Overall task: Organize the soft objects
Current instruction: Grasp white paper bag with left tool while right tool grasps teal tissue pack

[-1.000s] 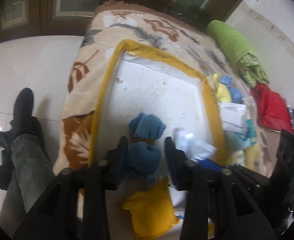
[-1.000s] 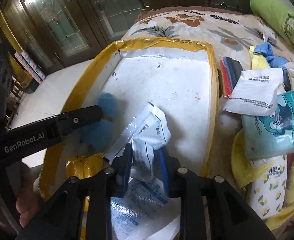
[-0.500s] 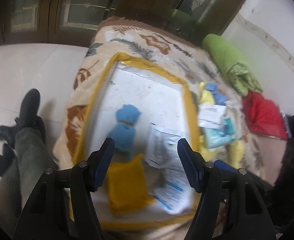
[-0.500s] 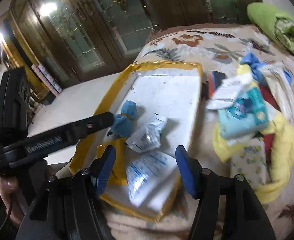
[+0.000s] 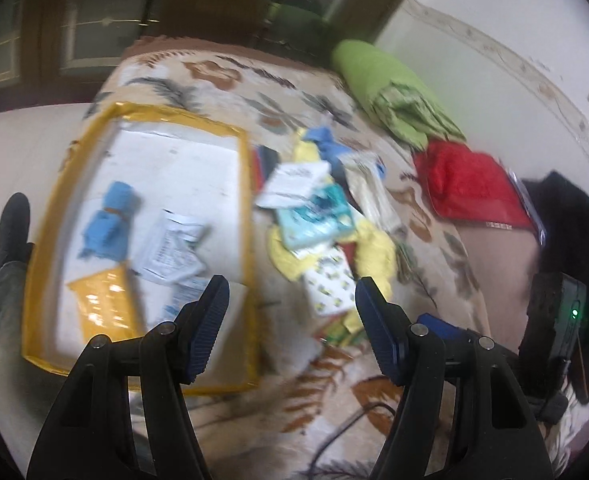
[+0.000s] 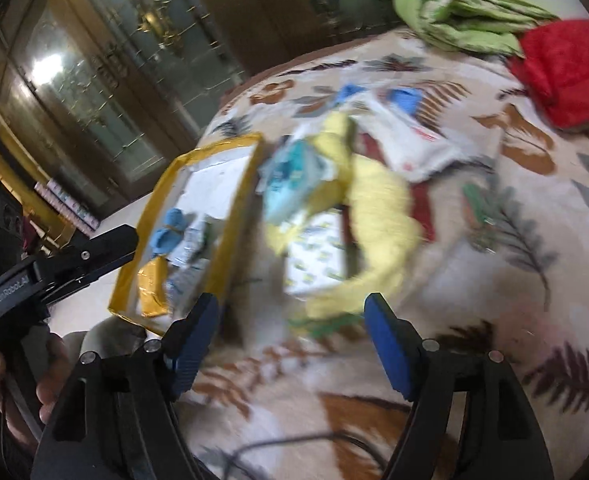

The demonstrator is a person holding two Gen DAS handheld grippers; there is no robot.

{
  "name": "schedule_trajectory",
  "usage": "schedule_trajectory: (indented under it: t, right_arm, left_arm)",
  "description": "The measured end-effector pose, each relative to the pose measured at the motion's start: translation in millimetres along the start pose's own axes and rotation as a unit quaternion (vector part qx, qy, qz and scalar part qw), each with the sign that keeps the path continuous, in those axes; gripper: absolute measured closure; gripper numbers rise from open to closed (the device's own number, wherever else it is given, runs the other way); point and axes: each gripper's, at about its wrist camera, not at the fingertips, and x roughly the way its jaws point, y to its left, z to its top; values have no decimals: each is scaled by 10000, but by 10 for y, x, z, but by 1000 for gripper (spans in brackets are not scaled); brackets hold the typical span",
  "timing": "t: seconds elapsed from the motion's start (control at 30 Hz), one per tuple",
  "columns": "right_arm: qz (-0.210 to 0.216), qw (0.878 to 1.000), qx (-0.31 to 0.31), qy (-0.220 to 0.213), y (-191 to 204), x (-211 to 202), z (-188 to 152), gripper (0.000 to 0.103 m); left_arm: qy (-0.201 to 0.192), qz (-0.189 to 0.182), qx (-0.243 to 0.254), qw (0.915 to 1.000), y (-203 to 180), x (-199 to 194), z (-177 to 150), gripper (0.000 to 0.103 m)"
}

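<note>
Leaf-print blanket (image 5: 222, 72) covers the bed; green bedding (image 5: 394, 92) and red cushion (image 5: 470, 184) at the far side. Yellow-rimmed tray (image 5: 250, 216) holds blue cloth (image 5: 110, 220), white packet (image 5: 170, 248), yellow pouch (image 5: 98, 300). Soft-item pile (image 5: 326, 224) lies just beside it. Left gripper (image 5: 290, 320) and right gripper (image 6: 290, 340) both spread wide, empty.

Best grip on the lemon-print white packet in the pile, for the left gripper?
Take the lemon-print packet by its near short edge, coming from the near side with the open left gripper. It lies flat, that end juts bare toward the gripper, while its far end seems tucked under the teal packet and yellow cloth. Motion blur hides finer detail.
</note>
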Motion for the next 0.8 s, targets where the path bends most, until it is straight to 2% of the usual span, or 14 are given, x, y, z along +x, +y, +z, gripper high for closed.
schedule_trajectory:
  t: [0.2, 0.4, 0.57, 0.63, 0.7, 0.8]
  right_arm:
    - [48, 9999, 161, 17, -147, 31, 56, 28]
    - [321, 9994, 102, -36, -45, 222, 355, 28]
    - [260, 9996, -23, -104, 83, 455, 668, 29]
    - [165, 9998, -92, -32, 120, 580, 750, 41]
    - [175, 9998, -104, 35, 150, 681, 796, 48]
    - [163, 9998, -65, 123, 170, 801, 815, 49]
  left_arm:
    - [261, -35, 86, 9996, -151, 270, 70, 37]
    - [289, -39, 123, 9995, -112, 586, 545, 37]
    - [471, 70, 447, 9979, -122, 955, 920, 37]
    - [658, 202, 528, 9962, -114, 1156, 1030, 37]
    - [828, 217, 567, 9947, -98, 1326, 1096, 37]
    - [1315, 158, 643, 9891, -70, 1625, 1142, 37]
